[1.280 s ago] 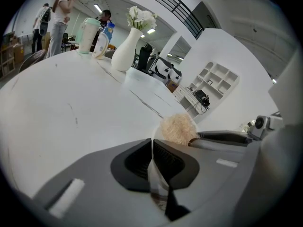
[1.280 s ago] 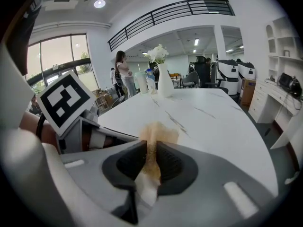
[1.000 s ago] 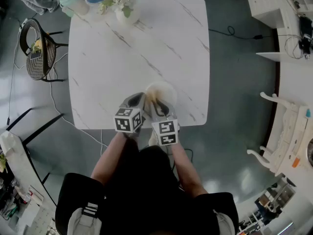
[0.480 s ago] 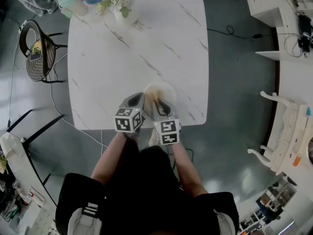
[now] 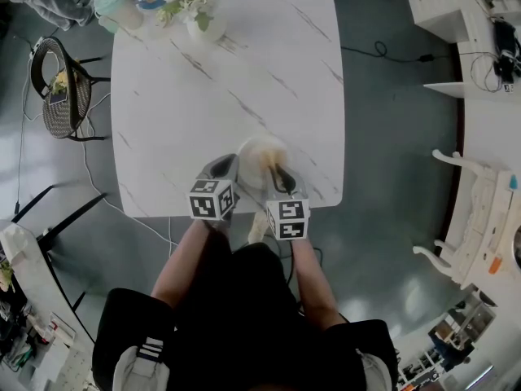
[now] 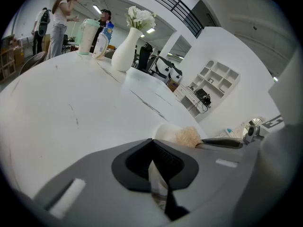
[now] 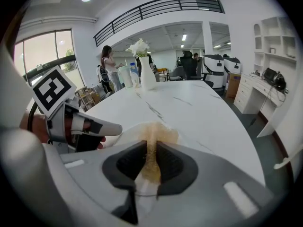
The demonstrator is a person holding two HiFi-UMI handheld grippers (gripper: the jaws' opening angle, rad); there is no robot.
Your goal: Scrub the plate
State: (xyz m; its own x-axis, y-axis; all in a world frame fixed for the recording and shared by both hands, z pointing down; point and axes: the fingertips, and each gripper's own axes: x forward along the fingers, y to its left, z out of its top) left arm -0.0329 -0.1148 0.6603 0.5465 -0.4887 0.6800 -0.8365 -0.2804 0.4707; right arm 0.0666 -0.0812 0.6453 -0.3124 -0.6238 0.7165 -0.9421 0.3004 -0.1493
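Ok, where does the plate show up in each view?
Head view: plate, low centre, by the table's near edge.
Left gripper view: plate, lower centre, just past the jaws.
Right gripper view: plate, lower centre-left, under the tan scrubber.
Shared landmark: the white flower vase.

one plate [image 5: 257, 148], one scrub pad [image 7: 155, 132], one vase [image 5: 207, 24], two hand-held grippers [image 5: 233, 164] [image 5: 278, 173].
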